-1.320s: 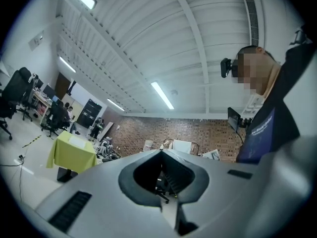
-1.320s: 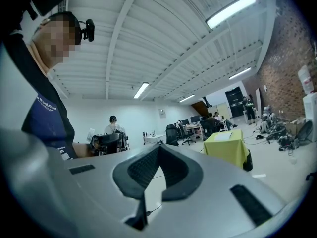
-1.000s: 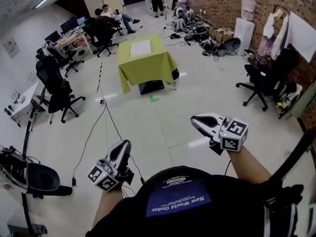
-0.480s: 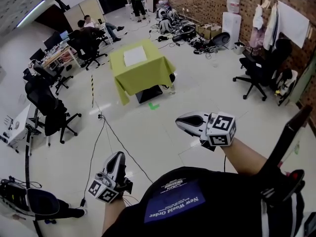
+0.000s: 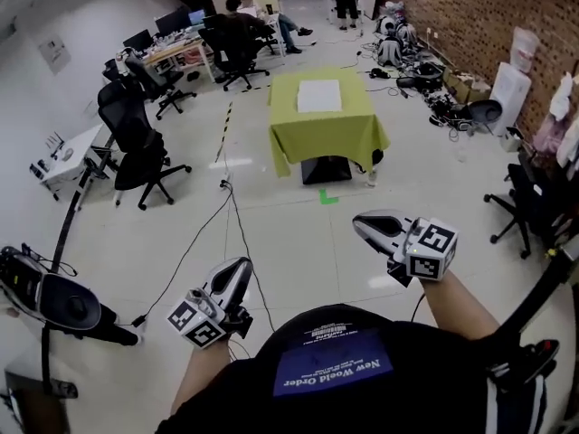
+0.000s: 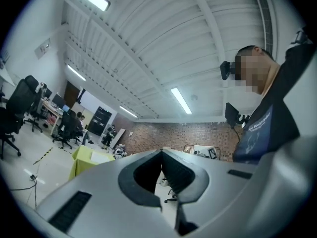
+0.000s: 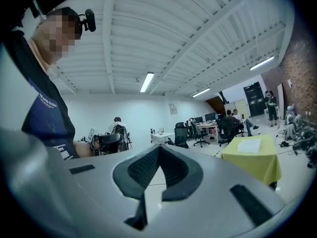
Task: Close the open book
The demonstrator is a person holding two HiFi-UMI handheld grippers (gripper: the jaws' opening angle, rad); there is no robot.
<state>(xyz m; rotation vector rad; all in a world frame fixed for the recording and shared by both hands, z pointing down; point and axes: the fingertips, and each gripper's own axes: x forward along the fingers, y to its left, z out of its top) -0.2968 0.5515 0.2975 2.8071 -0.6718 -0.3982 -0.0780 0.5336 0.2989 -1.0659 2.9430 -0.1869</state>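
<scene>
Far across the office floor (image 5: pixel 298 242), the open book (image 5: pixel 319 96) lies flat on a green-covered table (image 5: pixel 318 141). We hold the left gripper (image 5: pixel 242 266) and right gripper (image 5: pixel 361 225) with jaws pressed together, both empty.

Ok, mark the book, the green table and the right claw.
book (image 5: pixel 319 96), head view, middle of its white pages.
green table (image 5: pixel 327 139), head view, front drape of its cloth.
right claw (image 5: pixel 359 223), head view, between its shut tips.
</scene>
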